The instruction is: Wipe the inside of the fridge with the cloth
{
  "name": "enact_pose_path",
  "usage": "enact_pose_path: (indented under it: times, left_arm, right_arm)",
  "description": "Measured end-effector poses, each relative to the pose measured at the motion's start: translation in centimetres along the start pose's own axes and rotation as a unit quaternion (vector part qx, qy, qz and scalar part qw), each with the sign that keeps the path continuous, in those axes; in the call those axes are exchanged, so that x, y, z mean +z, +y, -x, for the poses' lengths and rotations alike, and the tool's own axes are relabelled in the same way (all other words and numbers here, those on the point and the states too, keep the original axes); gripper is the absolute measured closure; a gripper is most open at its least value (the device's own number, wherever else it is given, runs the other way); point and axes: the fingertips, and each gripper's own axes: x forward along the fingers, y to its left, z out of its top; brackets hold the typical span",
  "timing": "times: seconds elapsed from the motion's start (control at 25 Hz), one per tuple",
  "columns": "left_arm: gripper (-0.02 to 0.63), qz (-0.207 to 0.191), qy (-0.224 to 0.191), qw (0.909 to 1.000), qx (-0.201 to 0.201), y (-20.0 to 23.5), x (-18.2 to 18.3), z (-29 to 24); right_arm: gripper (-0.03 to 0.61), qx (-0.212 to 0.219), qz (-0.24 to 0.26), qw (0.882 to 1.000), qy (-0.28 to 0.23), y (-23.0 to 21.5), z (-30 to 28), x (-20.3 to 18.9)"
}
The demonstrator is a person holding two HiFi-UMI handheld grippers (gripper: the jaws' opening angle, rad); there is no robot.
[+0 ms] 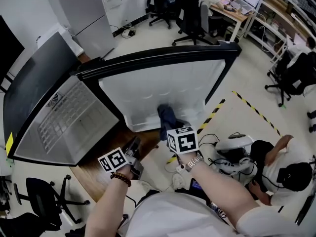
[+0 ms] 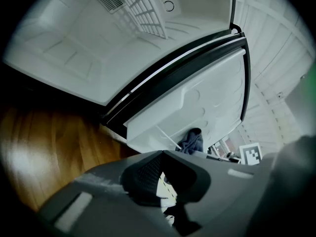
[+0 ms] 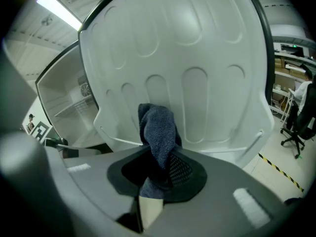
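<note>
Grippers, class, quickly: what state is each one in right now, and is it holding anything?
Left gripper: closed, empty.
Right gripper: closed on the cloth.

Light: bright, even, from overhead; ceiling strip light [image 3: 58, 10] glows up and left of the fridge door [image 3: 182, 68].
Glare: pale sheen on the wooden floor [image 2: 27, 159] left of the door.
Edges: fisheye bending, dark vignette in both gripper views.
Focus: foreground below the door soft.
</note>
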Motion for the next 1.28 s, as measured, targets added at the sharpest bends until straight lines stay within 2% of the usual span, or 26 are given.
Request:
enact_pose_path:
  times: [0.48,0.76,1.08,1.28]
  left_arm:
    - [0.612,-0.011,0.005,0.9999,-0.007,-2.5,-1.7,-1.9]
    - [0.612,-0.016,0.002,0.9998,-0.008,-3.7,-2.4,-2.4]
    - [0.612,-0.022,-0.014,0.9996,-0.005,-5.4,-3.7,-2.9]
    - [0.612,-0.072,-0.049,0.9961,0.014,-6.8,-3.1,-2.0]
  right_arm:
    - [0.514,-0.051,-0.035,0.998,-0.017,-7.8,3.5,-0.5]
    - [0.514,-0.065,-0.042,0.996,-0.032,-10.3,5.3,-0.2]
    - [0.514,-0.056,-0.038,0.997,-0.042,-11.9,6.9,0.0]
    - [0.514,-0.029,0.003,0.998,-0.058,-10.8,7.8,0.8]
